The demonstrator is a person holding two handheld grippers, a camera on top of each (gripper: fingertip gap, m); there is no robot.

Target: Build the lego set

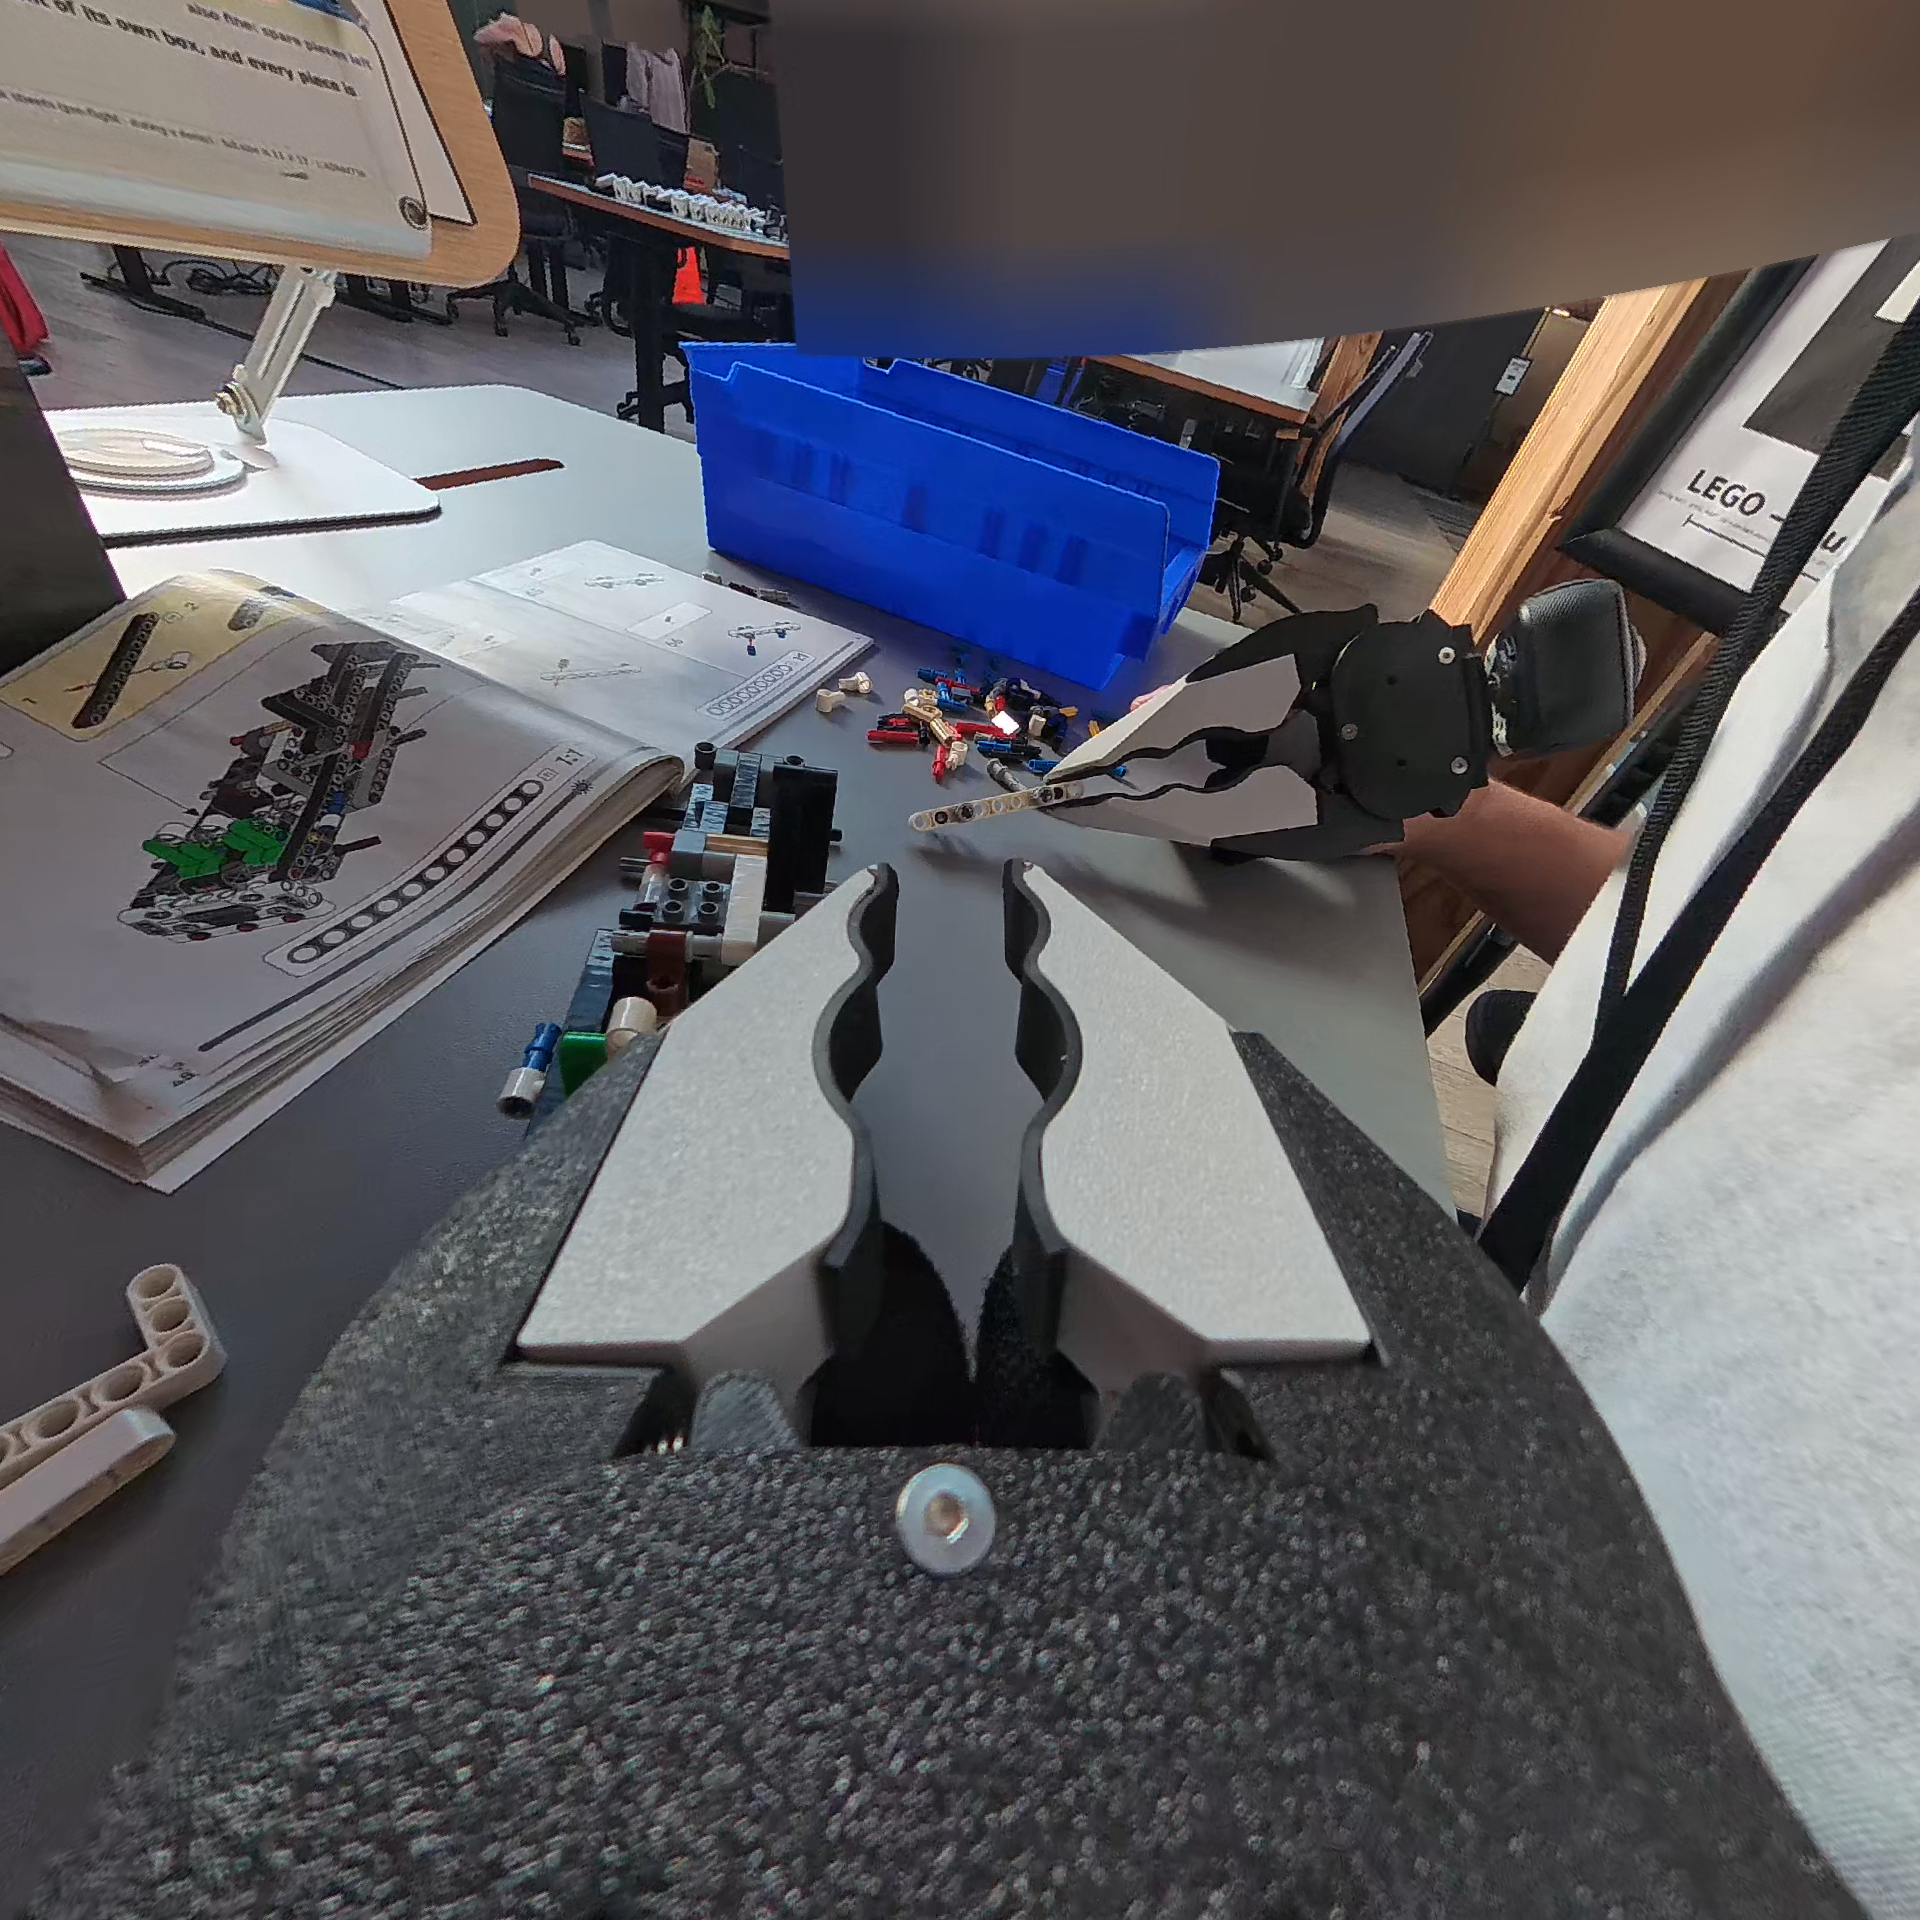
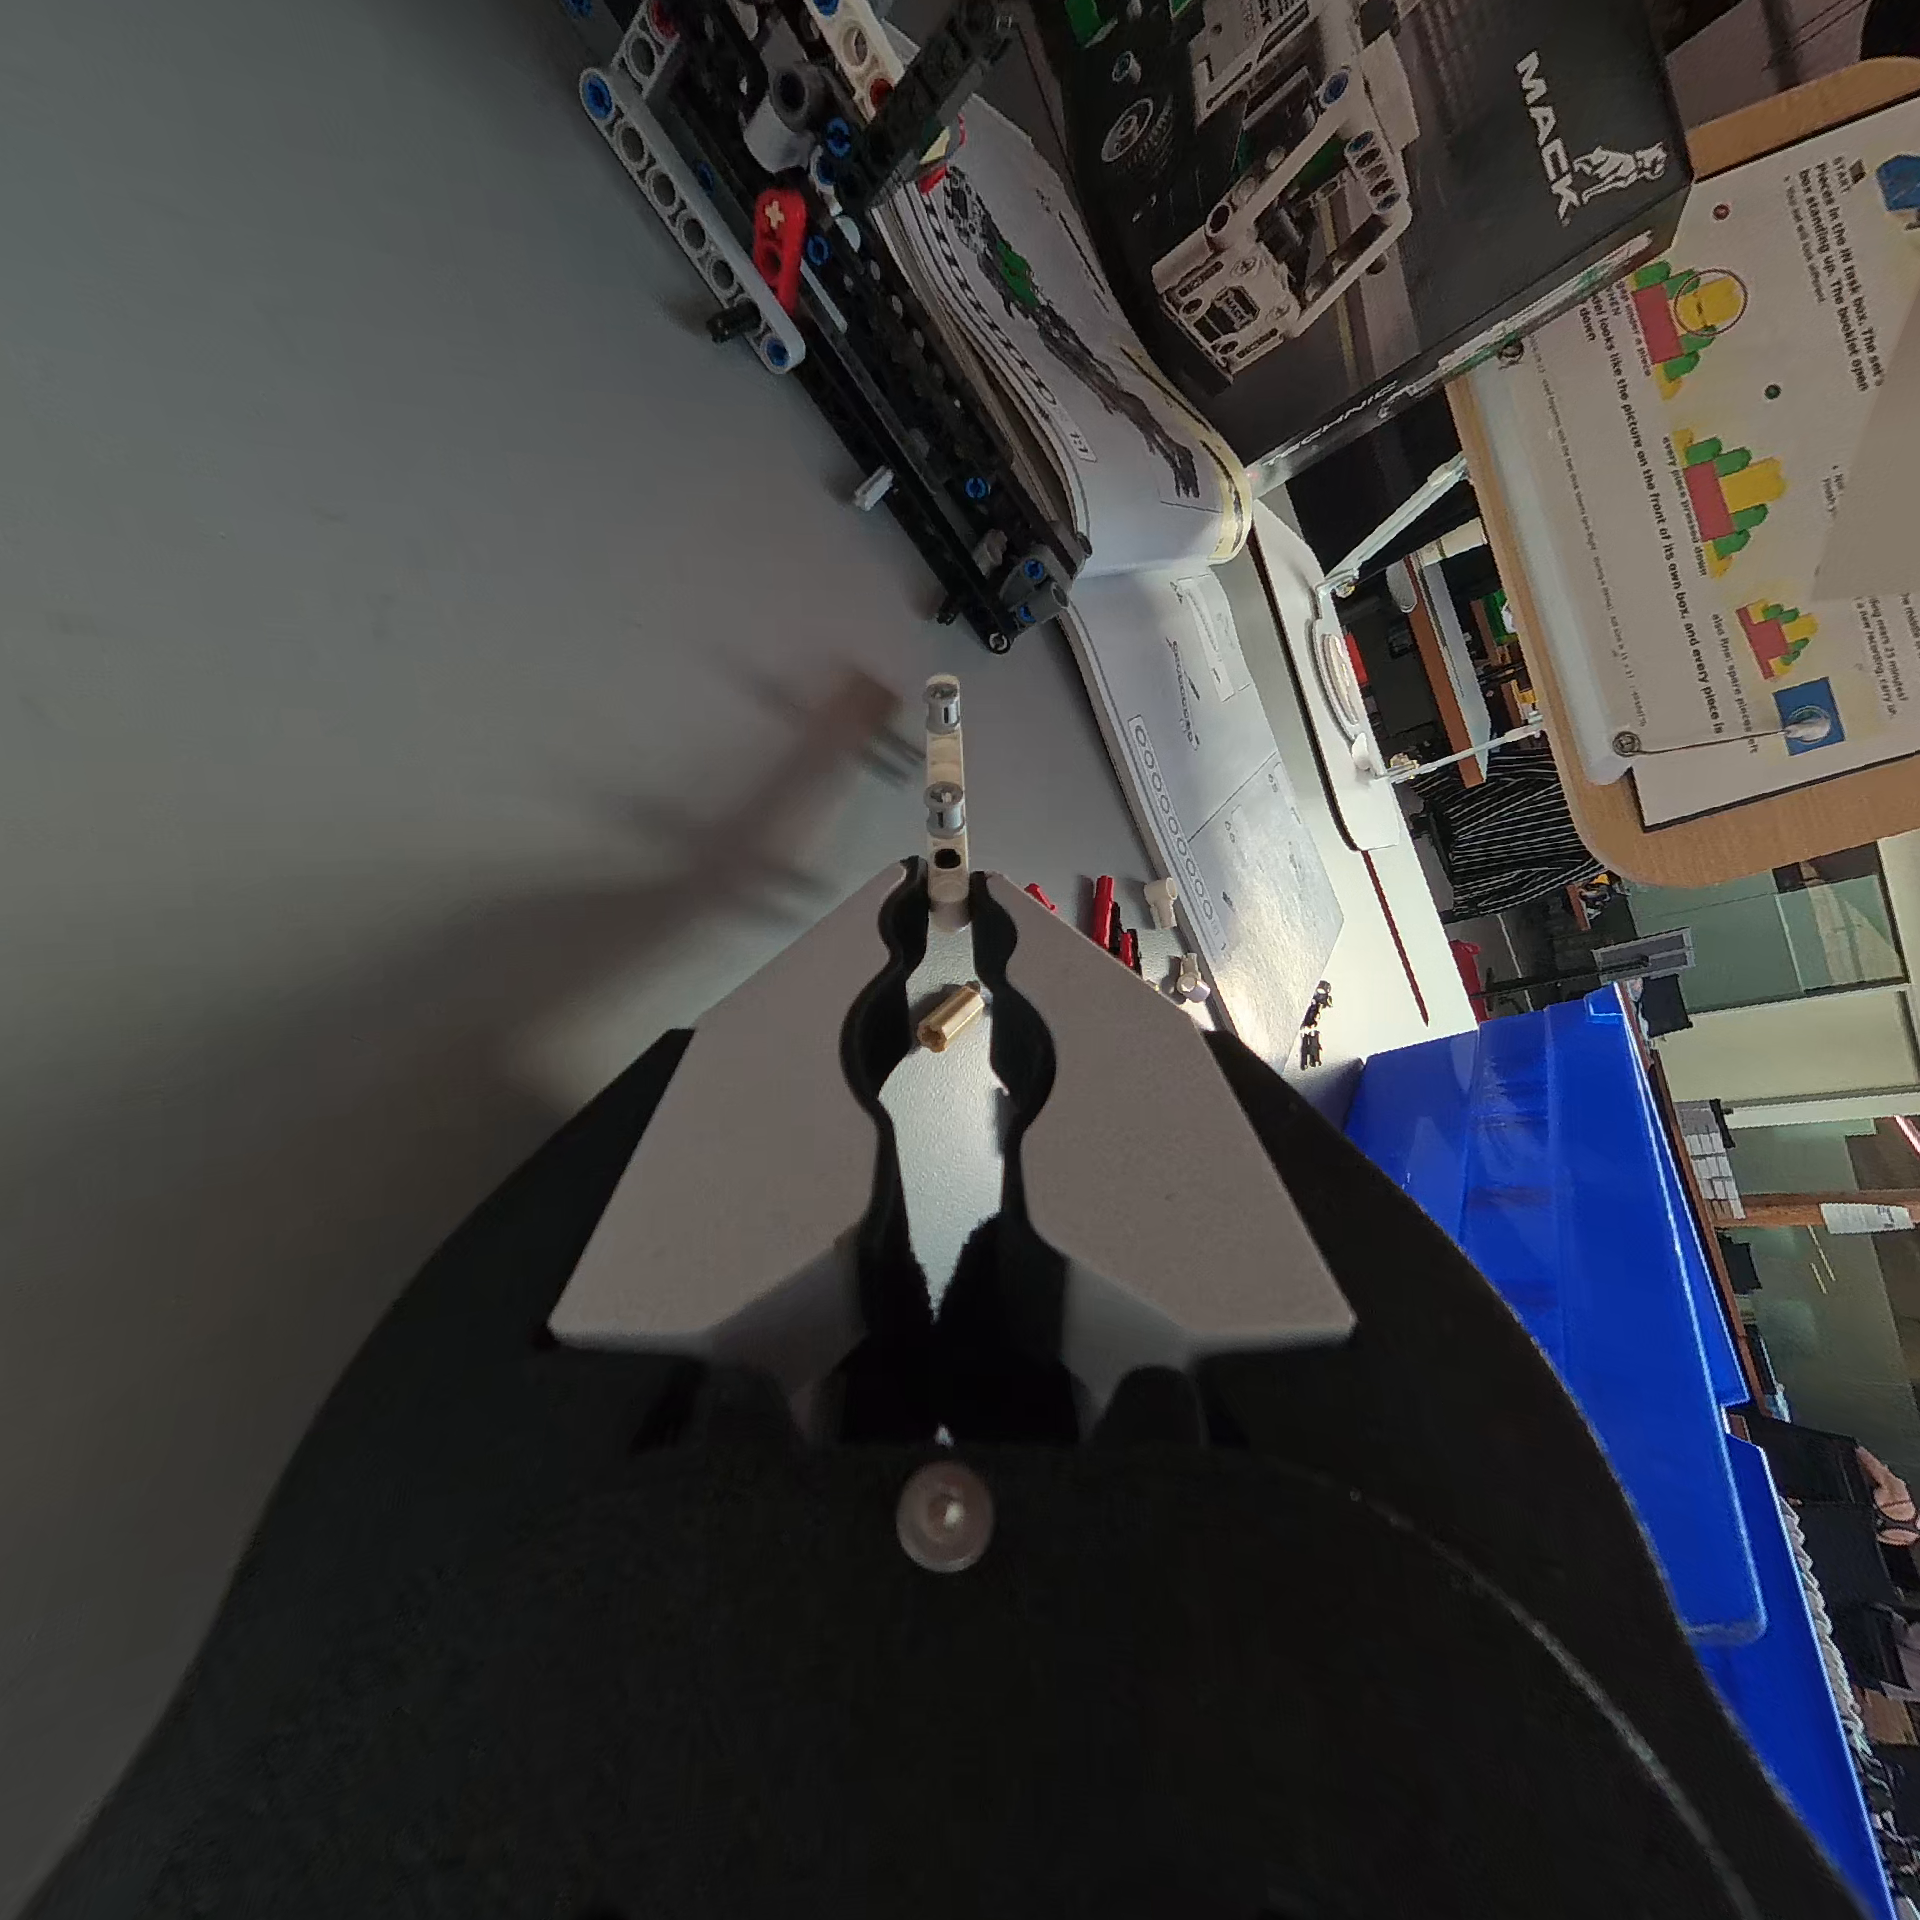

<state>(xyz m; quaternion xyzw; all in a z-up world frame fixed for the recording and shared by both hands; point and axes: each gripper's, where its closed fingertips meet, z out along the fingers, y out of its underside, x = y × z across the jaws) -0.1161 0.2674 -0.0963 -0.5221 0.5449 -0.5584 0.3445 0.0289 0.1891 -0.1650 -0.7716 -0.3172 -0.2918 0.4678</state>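
Right gripper (image 2: 947,883): I held a pale holed plastic beam (image 2: 943,774).
Left gripper (image 1: 943,878): narrow gap, empty.
Obstacles: black brick chassis (image 1: 727,873) and open paper manual (image 1: 343,790) lay near the desk's edge.

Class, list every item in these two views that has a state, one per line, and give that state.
Right gripper: shut on the tan beam.
Tan beam: held by one end, two grey pins fitted.
Left gripper: open, empty.
Instruction booklet: lying open.
Blue bin: tipped on its side.
Chassis: partly built, on the table.
Loose pins: scattered.
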